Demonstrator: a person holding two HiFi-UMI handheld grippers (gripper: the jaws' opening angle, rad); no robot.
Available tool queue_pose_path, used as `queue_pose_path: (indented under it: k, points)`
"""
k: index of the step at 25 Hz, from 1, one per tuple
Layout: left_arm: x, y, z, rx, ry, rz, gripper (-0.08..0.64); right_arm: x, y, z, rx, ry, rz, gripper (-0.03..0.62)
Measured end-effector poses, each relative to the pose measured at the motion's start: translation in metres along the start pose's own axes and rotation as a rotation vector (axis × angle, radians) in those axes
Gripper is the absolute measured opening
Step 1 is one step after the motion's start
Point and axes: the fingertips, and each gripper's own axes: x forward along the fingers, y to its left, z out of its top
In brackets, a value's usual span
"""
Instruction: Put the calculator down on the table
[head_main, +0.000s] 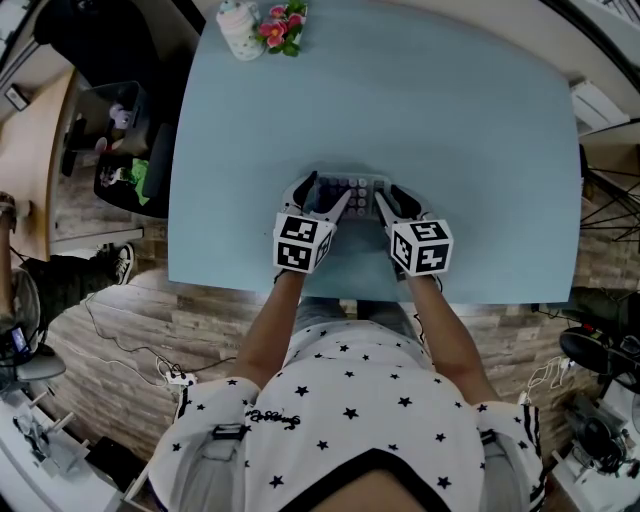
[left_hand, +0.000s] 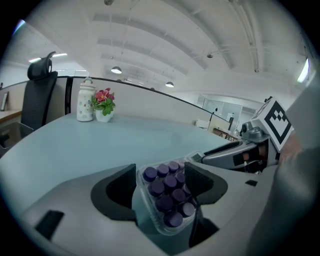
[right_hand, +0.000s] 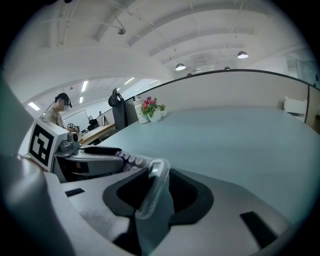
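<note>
A calculator (head_main: 352, 188) with purple keys in a clear case is at the near middle of the pale blue table (head_main: 400, 90). Whether it rests on the top I cannot tell. My left gripper (head_main: 322, 198) holds its left end. In the left gripper view the keys (left_hand: 167, 192) sit between both pads (left_hand: 200, 182), which press on the case. My right gripper (head_main: 395, 203) is at the right end. In the right gripper view the case's thin edge (right_hand: 152, 187) stands between wide jaws with a dark gap on each side.
A white jar (head_main: 240, 28) and a small pot of pink flowers (head_main: 283, 25) stand at the table's far left corner. A black chair (head_main: 120, 150) is left of the table. The table's near edge runs just below both marker cubes (head_main: 302, 242).
</note>
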Motion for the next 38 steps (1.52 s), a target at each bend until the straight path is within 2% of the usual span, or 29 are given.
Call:
queue_pose_path:
  k: [9,15,27,30,35,38]
  points:
    - [0.003,0.003,-0.001,0.003,0.012,0.032,0.308,0.005,-0.001,0.000,-0.006,0.000,-0.013,0.123]
    - [0.004,0.003,-0.003,0.052,0.017,0.064,0.307,0.007,-0.003,-0.003,-0.002,0.010,-0.026,0.123]
    - [0.002,0.002,-0.001,0.052,0.009,0.035,0.307,0.005,-0.005,-0.001,-0.039,-0.011,-0.041,0.145]
    - [-0.004,0.003,0.009,0.076,-0.030,0.020,0.307,0.002,-0.009,0.004,-0.032,-0.037,-0.060,0.137]
    - [-0.024,0.007,0.028,0.036,-0.105,0.009,0.307,-0.011,-0.005,0.022,-0.002,-0.108,-0.052,0.128]
    - [-0.039,0.004,0.042,0.032,-0.152,-0.006,0.290,-0.026,0.001,0.040,-0.013,-0.185,-0.032,0.078]
